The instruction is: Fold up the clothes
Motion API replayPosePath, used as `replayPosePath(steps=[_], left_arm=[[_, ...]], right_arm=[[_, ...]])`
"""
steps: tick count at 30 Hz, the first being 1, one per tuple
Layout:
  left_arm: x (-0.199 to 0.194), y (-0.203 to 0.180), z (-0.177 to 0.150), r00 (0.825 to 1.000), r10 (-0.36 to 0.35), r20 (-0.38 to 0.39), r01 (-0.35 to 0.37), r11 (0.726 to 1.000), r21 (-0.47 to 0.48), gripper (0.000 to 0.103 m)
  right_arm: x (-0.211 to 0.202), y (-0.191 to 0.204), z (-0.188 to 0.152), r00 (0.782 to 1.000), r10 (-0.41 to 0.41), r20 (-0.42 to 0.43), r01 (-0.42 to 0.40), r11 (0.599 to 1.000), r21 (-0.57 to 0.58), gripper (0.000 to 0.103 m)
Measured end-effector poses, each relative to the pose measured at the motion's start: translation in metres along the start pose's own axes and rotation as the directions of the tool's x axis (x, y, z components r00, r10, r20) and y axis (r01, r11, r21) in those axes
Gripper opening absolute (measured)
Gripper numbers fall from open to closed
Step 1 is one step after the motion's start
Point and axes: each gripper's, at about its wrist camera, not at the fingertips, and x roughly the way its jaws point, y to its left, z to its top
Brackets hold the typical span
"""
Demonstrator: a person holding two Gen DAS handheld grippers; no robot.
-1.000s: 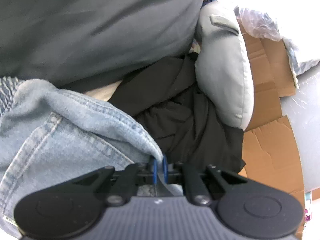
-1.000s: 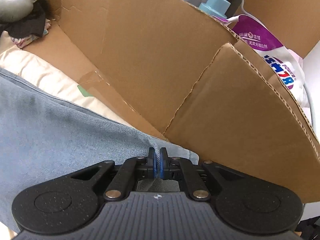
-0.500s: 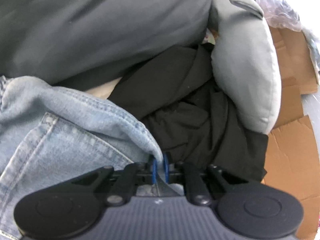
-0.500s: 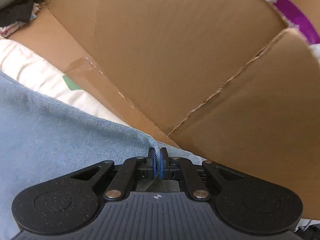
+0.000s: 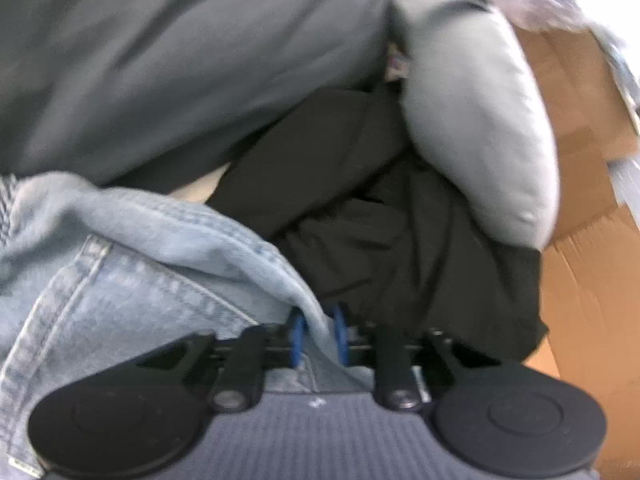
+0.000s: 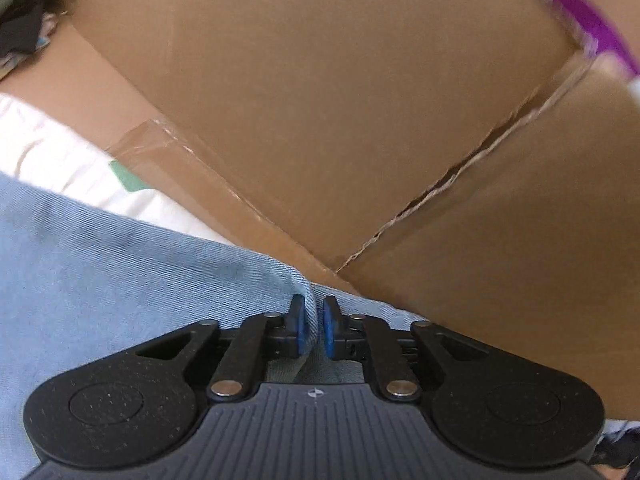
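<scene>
Left wrist view: the jeans fill seven to nine o'clock, their hem between the pads of the left hand-held gripper, whose jaws have just been opening and stand apart. The right hand-held gripper likewise has just parted around denim. Risk: a released edge may slump onto the black garment at one o'clock. Counted: one pair of jeans, one black garment, two grey cushions, two grippers.

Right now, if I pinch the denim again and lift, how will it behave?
The jeans will probably droop: the hem sags between the left gripper pads, which have just been opening. The thick seams suggest weight. The right gripper, likewise opening, has a fold standing loosely between its pads, so it may slip.
</scene>
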Motion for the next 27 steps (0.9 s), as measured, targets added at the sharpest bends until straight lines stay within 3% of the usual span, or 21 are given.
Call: replayPosePath(steps=[1, 3, 7, 11, 18, 22, 27], left_arm=[[-0.005, -0.004, -0.002, 1.000, 0.014, 0.001, -0.014, 0.999, 0.030, 0.030], [-0.017, -0.012, -0.006, 0.999, 0.045, 0.004, -0.045, 0.995, 0.084, 0.033], [-0.046, -0.020, -0.014, 0.999, 0.039, 0.004, -0.039, 0.990, 0.135, 0.034], [-0.079, -0.015, -0.031, 0.999, 0.023, -0.043, -0.018, 0.992, 0.122, 0.038], [-0.130, -0.035, -0.047, 0.995, -0.048, -0.087, 0.064, 0.980, 0.190, 0.046], [-0.158, -0.046, -0.055, 0.991, -0.096, -0.088, 0.115, 0.962, 0.249, 0.054], [-0.177, -0.059, -0.059, 0.985, -0.149, -0.089, 0.167, 0.953, 0.254, 0.054]], right_arm=[[-0.009, 0.001, 0.000, 1.000, 0.005, 0.021, -0.005, 1.000, -0.003, 0.036], [-0.028, -0.002, -0.001, 0.998, 0.005, 0.062, -0.007, 1.000, 0.024, 0.046], [-0.068, -0.013, -0.008, 0.994, 0.043, 0.099, -0.050, 0.996, 0.067, 0.046], [-0.110, -0.034, -0.022, 0.986, 0.113, 0.120, -0.132, 0.977, 0.167, 0.046], [-0.183, -0.050, -0.049, 0.980, 0.109, 0.164, -0.137, 0.975, 0.173, 0.046], [-0.232, -0.067, -0.065, 0.975, 0.117, 0.188, -0.164, 0.953, 0.254, 0.046], [-0.279, -0.072, -0.086, 0.965, 0.141, 0.222, -0.195, 0.949, 0.249, 0.046]])
